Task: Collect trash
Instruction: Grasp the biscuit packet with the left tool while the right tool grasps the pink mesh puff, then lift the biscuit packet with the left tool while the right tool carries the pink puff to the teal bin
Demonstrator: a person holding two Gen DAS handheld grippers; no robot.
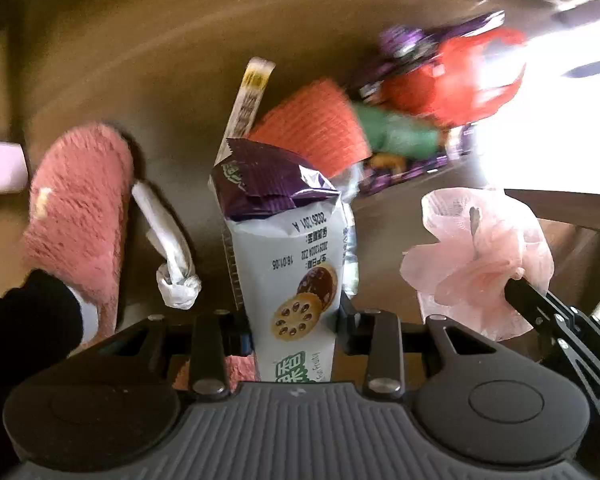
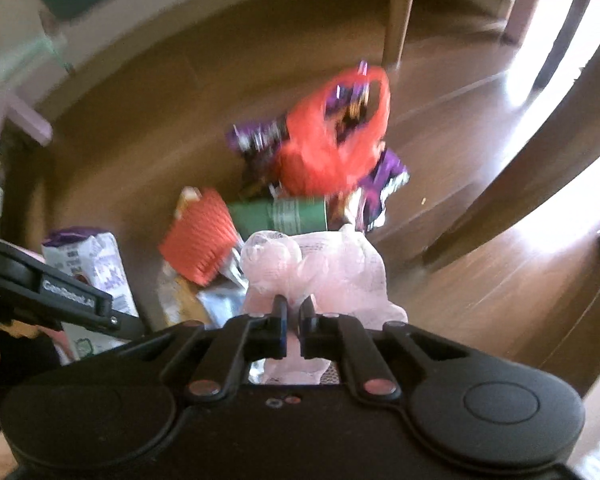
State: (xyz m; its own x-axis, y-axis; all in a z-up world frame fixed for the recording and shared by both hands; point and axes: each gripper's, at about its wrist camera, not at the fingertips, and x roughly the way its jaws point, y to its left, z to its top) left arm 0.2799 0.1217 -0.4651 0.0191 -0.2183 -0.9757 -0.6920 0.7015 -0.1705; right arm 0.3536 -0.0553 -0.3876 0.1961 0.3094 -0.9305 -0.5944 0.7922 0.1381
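Trash spread on the floor (image 1: 148,40) before both grippers

The biscuit packet (image 1: 296,272) stood in the left gripper (image 1: 292,312); a slipper (image 1: 80,216) and a knotted tissue (image 1: 172,248) lay to its left, the mesh bag (image 2: 320,268) – in the right gripper (image 2: 294,312) – to its right, a ribbed wrapper (image 1: 320,124) behind it.

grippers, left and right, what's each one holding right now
Left gripper: shut on the biscuit packet.
Right gripper: shut on the pink mesh bag.
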